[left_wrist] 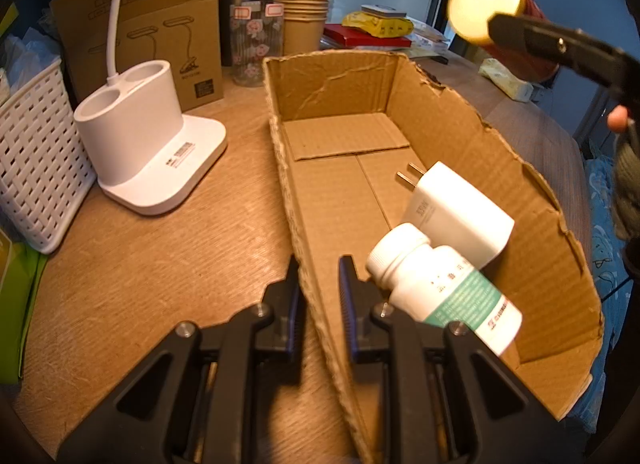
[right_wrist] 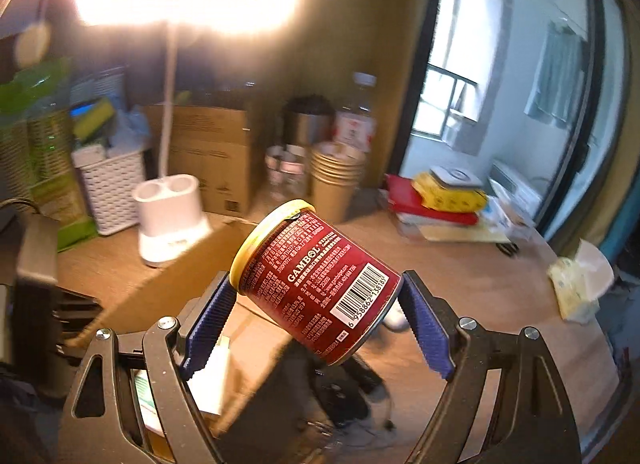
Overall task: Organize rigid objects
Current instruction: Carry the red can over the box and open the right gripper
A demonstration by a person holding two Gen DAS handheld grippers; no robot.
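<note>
we pinch the torn cardboard box (left_wrist: 440, 167) wall with the left gripper (left_wrist: 319, 296) to steady it; right gripper (right_wrist: 316, 296) grips the red yellow-lidded can (right_wrist: 316, 284) for loading.

I record an open cardboard box (left_wrist: 340, 183) with torn upper edges standing on the bench (left_wrist: 160, 264), its near left wall between the fingers of my left hand-held gripper (left_wrist: 319, 296). Inside it, at the near end, lie a white charger plug (left_wrist: 456, 211), prongs pointing to the far end, and a white pill bottle (left_wrist: 440, 288) with a green label, on its side and touching the plug. My right hand-held gripper (right_wrist: 316, 304) clamps a dark red can (right_wrist: 316, 284) with a yellow lid, tilted, barcode facing me, held in the air.
</note>
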